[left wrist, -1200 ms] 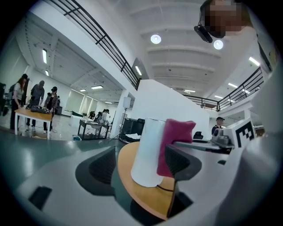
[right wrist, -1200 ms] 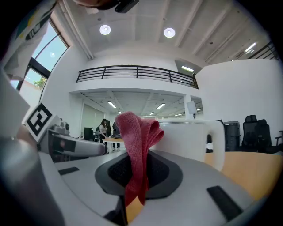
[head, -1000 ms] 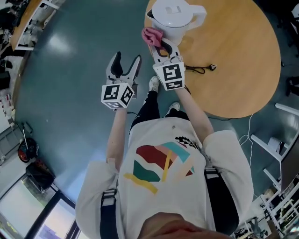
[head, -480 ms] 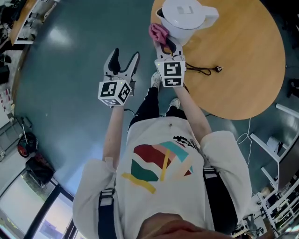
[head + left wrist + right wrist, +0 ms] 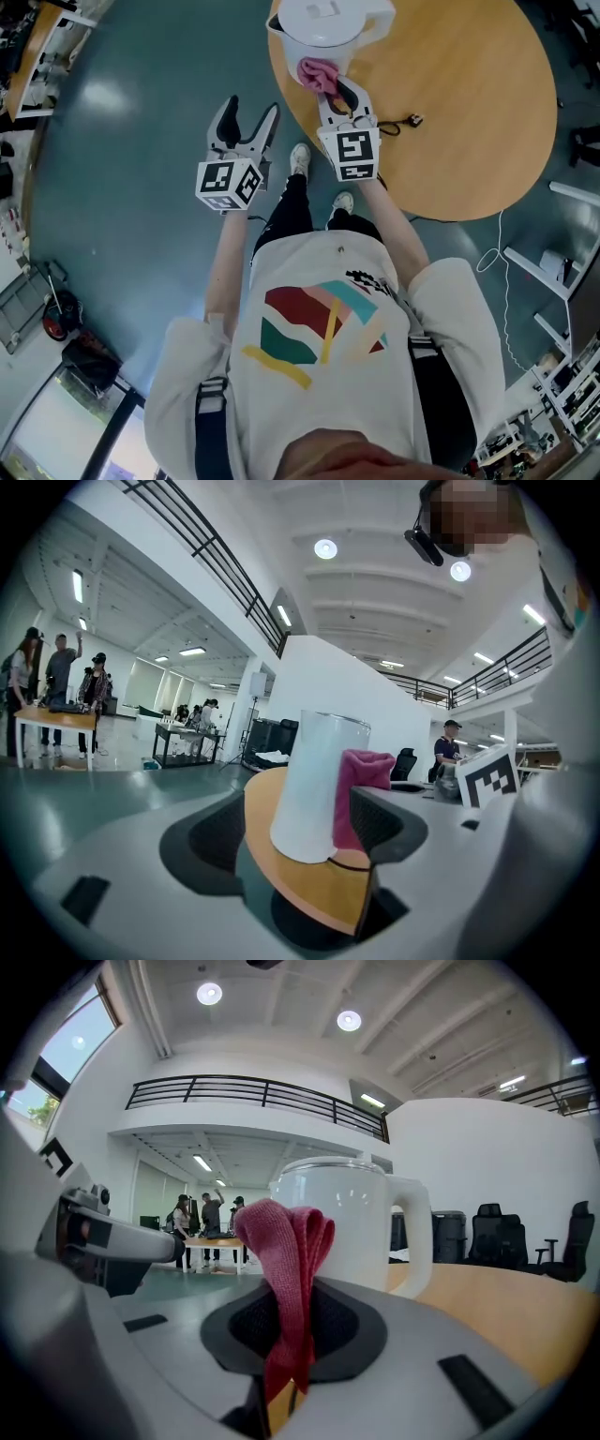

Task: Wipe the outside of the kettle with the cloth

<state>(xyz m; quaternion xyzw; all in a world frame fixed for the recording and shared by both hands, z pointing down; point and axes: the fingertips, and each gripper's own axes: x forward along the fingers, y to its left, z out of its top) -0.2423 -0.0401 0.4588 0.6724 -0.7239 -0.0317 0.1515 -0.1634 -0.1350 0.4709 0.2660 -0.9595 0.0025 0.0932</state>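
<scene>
Looking down in the head view, the white plastic kettle (image 5: 323, 23) stood near the edge of the round wooden table (image 5: 469, 103), with a thin black cable (image 5: 398, 125) lying on the wood near the kettle. The right gripper (image 5: 335, 92) pointed at the kettle's near side, its jaws closed on a pink knitted cloth (image 5: 317, 72) bunched against the kettle's wall. The left gripper (image 5: 251, 117) hung to the kettle's left over the teal floor (image 5: 141, 141), jaws spread wide with nothing in them.

In the left gripper view, the kettle rose beyond the parted jaws, the cloth against its right flank.

In the right gripper view, the jaws pinched the folded cloth in front of the kettle, whose handle stuck out to the right.
</scene>
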